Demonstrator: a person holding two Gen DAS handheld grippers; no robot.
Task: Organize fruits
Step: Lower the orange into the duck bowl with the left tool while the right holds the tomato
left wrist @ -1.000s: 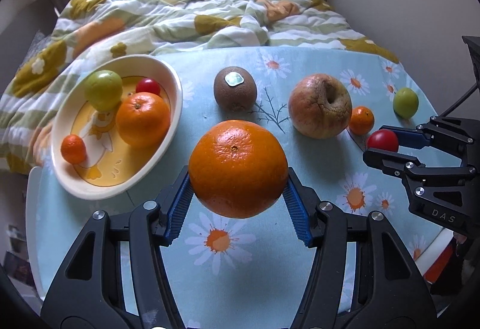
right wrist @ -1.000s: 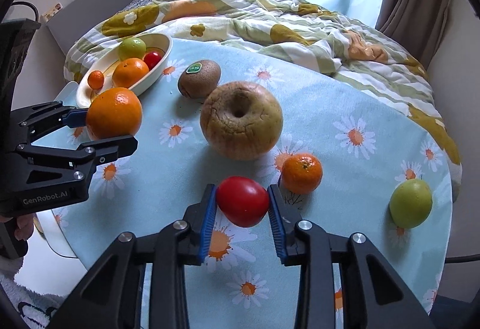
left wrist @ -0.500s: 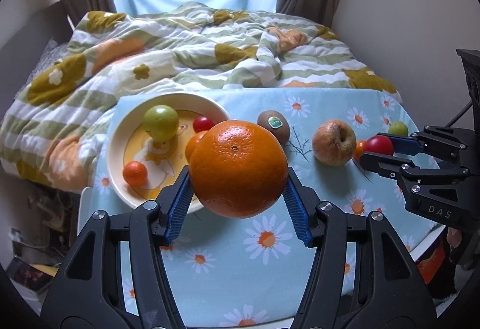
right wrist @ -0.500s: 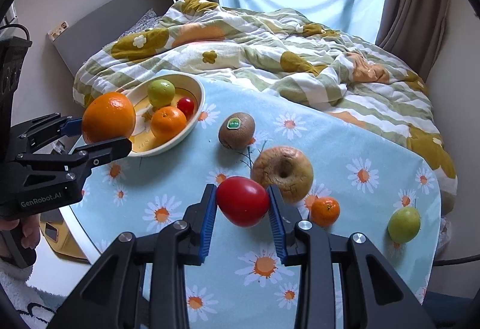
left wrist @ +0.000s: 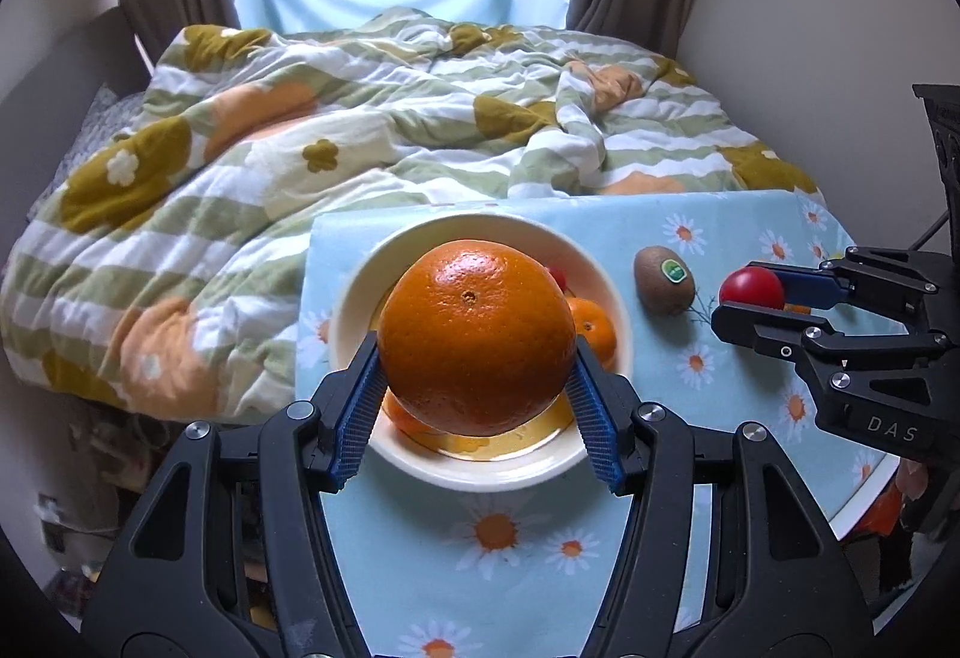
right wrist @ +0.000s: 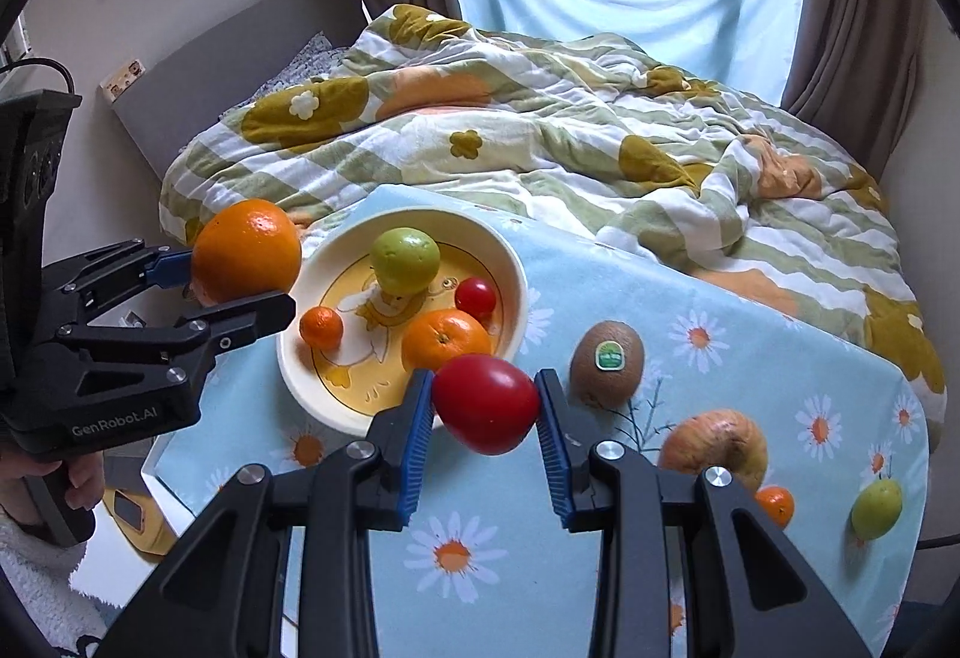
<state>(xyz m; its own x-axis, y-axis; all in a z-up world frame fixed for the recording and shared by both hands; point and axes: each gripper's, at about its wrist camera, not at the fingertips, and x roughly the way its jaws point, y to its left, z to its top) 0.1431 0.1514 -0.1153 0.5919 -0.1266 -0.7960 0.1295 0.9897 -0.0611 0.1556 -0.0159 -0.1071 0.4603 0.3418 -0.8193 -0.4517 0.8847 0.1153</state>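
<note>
orange [left wrist: 477, 337] now over bowl [left wrist: 360, 292], between jaws.

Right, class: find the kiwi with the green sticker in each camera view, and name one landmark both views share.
Left wrist view: the kiwi lies right of centre, just right of the bowl.
Right wrist view: the kiwi lies near the centre, again right of the bowl.
Shared landmark: the cream bowl.
</note>
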